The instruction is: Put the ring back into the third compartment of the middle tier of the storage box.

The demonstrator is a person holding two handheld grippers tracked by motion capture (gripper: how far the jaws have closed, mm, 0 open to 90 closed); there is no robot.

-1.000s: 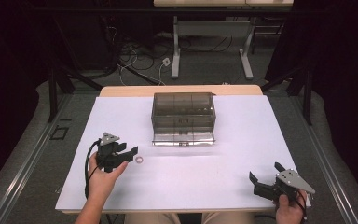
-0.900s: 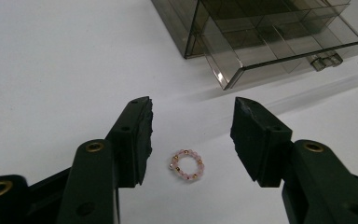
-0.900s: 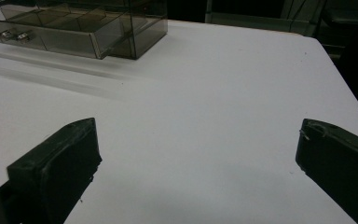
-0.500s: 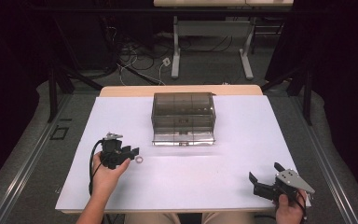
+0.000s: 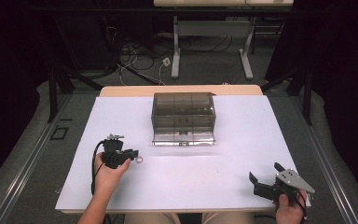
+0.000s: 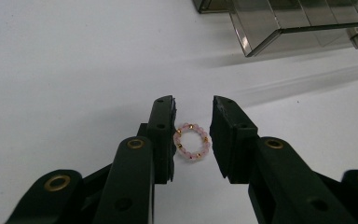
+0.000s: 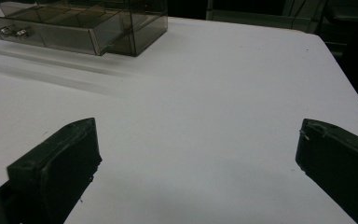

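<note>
Closing on the bead ring point(image 6: 192, 142) lying on the desk point(image 5: 191, 182), the left hand-held gripper point(image 6: 193, 109) hasn't pinched yet; keep jaws centred, low; right hand-held gripper point(image 7: 196, 154) gapes, idle

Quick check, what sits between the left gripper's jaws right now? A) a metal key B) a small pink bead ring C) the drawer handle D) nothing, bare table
B: in the left gripper view a small pink bead ring with gold beads lies flat on the white table, between the jaws of the left gripper, which have just been closing and do not clearly press it yet.
</note>
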